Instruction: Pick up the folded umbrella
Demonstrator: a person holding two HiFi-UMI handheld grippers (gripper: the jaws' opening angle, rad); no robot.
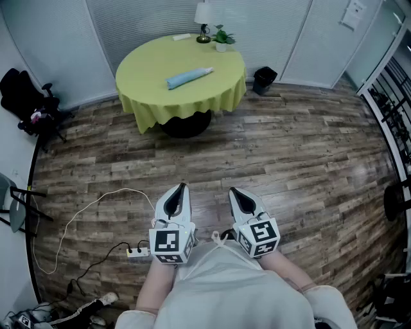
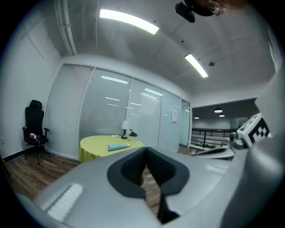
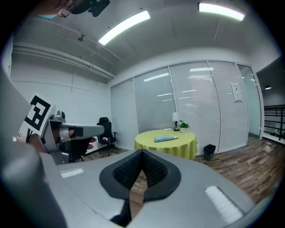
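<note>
A light blue folded umbrella (image 1: 189,77) lies on the round table with a yellow-green cloth (image 1: 148,74) at the far end of the room. It also shows small and distant as the umbrella (image 2: 118,146) in the left gripper view and the umbrella (image 3: 166,138) in the right gripper view. My left gripper (image 1: 182,186) and right gripper (image 1: 232,191) are held side by side close to my body, far short of the table. Both point toward it with jaws together and nothing between them.
A small lamp (image 1: 204,18) and a potted plant (image 1: 222,38) stand at the table's far edge. A black bin (image 1: 264,80) sits right of the table and a black office chair (image 1: 29,99) at the left wall. A power strip (image 1: 137,252) with cables lies on the wooden floor by my left side.
</note>
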